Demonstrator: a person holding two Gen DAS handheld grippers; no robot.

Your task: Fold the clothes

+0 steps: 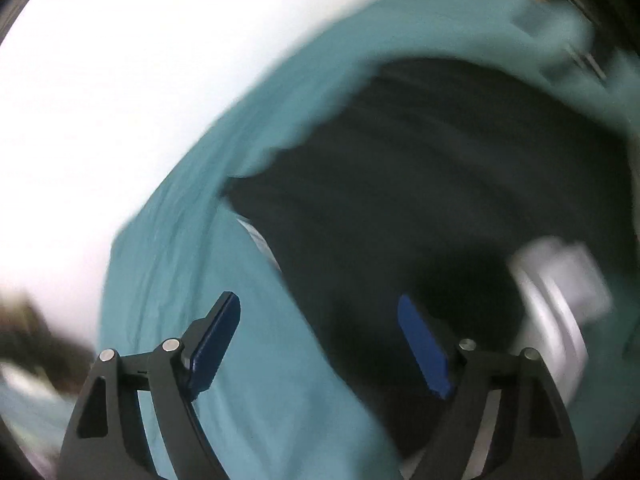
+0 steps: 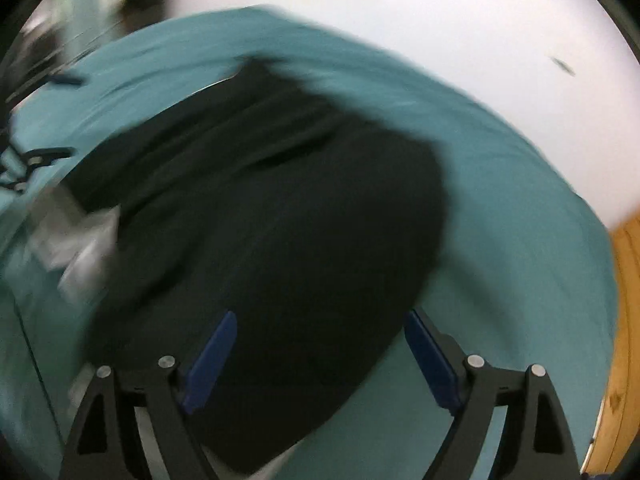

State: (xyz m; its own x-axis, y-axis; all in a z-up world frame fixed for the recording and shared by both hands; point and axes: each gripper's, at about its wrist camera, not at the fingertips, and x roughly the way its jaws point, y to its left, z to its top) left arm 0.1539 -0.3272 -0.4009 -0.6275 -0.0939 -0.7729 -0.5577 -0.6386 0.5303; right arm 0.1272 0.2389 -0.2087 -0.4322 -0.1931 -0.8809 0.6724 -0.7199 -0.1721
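Black garment (image 2: 260,216) fills right view; only left shows grey cloth (image 1: 560,280).

Matt black cloth garment (image 2: 280,208)

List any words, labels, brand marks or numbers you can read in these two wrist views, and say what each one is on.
None can be read; both views are motion-blurred.
Black fabric garment: no print or tag visible.
Teal cloth sheet: plain.
Pale grey-white item beside the garment: too blurred to tell whether it carries text.
Small dark mark on the white surface: a smear, not legible.
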